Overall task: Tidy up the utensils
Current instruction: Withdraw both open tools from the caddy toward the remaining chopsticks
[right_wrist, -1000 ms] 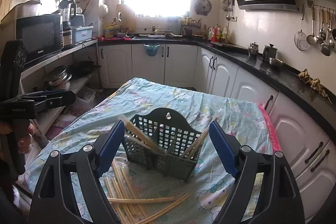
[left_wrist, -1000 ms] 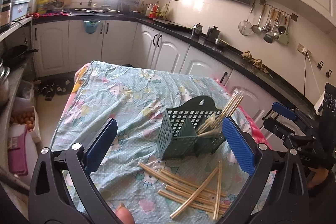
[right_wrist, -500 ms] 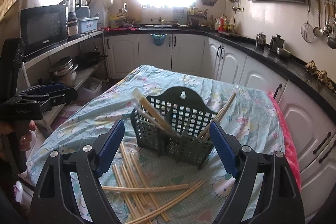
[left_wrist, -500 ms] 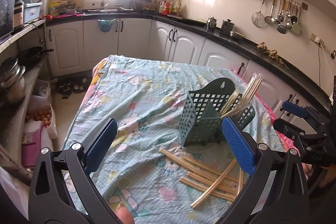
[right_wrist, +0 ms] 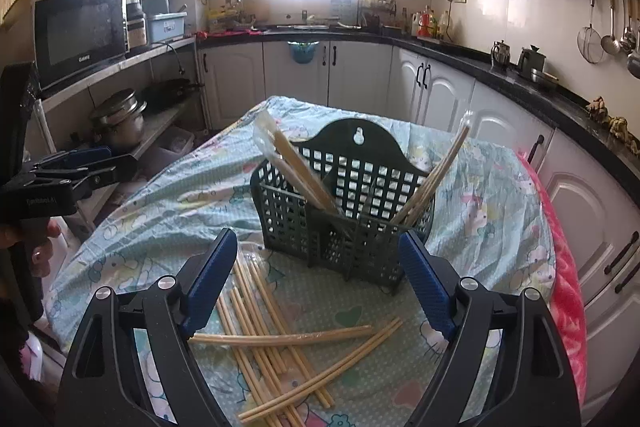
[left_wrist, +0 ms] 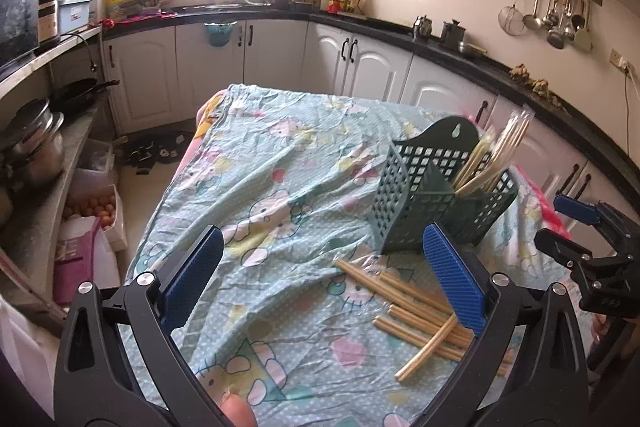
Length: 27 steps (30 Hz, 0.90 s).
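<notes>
A dark green lattice utensil holder point(right_wrist: 348, 211) stands on the cloth-covered table, with wooden chopsticks point(right_wrist: 304, 175) leaning in its compartments. It also shows in the left wrist view point(left_wrist: 432, 195). Several loose chopsticks point(right_wrist: 272, 331) lie on the cloth in front of it and show in the left wrist view point(left_wrist: 420, 311). My right gripper point(right_wrist: 316, 287) is open and empty, above the loose chopsticks. My left gripper point(left_wrist: 320, 283) is open and empty, over the cloth left of the holder. Each gripper shows in the other's view, the right one point(left_wrist: 580, 239) and the left one point(right_wrist: 80, 167).
The table carries a light blue cartoon-print cloth point(left_wrist: 280, 187) with a pink edge point(right_wrist: 568, 287) at the right. White cabinets with a black counter point(right_wrist: 460, 55) ring the room. Shelves with a microwave point(right_wrist: 80, 31) and pots point(right_wrist: 120, 115) stand at the left.
Both grippers have drawn back and shifted; the holder now sits further right in the left wrist view and larger in the right wrist view. Both stay open and empty.
</notes>
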Each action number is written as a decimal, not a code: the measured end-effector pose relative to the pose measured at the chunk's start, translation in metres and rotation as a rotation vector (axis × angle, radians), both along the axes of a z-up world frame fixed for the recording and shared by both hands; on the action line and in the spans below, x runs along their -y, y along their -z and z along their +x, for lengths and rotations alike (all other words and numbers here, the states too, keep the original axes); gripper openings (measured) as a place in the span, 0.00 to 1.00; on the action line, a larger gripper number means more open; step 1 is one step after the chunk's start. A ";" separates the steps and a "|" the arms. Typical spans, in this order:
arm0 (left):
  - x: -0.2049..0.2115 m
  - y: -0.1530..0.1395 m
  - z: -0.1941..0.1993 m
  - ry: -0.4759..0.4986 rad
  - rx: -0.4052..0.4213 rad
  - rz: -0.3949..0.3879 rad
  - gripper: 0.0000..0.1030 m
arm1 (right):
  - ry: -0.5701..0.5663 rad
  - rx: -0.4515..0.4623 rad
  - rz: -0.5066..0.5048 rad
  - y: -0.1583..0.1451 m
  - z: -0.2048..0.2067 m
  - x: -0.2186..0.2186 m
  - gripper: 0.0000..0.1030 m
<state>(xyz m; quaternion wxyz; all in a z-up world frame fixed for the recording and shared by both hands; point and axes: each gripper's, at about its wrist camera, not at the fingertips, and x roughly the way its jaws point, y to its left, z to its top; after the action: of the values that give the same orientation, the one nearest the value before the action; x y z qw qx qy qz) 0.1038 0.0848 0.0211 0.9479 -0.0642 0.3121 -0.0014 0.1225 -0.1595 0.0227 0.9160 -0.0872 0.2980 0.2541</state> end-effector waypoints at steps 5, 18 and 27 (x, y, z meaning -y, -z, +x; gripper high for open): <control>-0.002 0.013 0.004 -0.014 -0.030 0.027 0.89 | 0.007 -0.020 -0.016 0.012 0.003 -0.001 0.78; -0.001 0.048 0.019 -0.008 -0.130 0.022 0.89 | 0.047 -0.096 -0.055 0.048 0.016 0.007 0.78; 0.004 0.076 0.034 0.041 -0.205 -0.061 0.85 | 0.093 -0.155 -0.077 0.071 0.028 0.019 0.78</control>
<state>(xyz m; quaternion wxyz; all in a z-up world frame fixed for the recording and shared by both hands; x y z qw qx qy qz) 0.1375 0.0808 -0.0548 0.9084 -0.0865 0.4084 -0.0237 0.1501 -0.1789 -0.0486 0.8970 -0.0886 0.3812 0.2056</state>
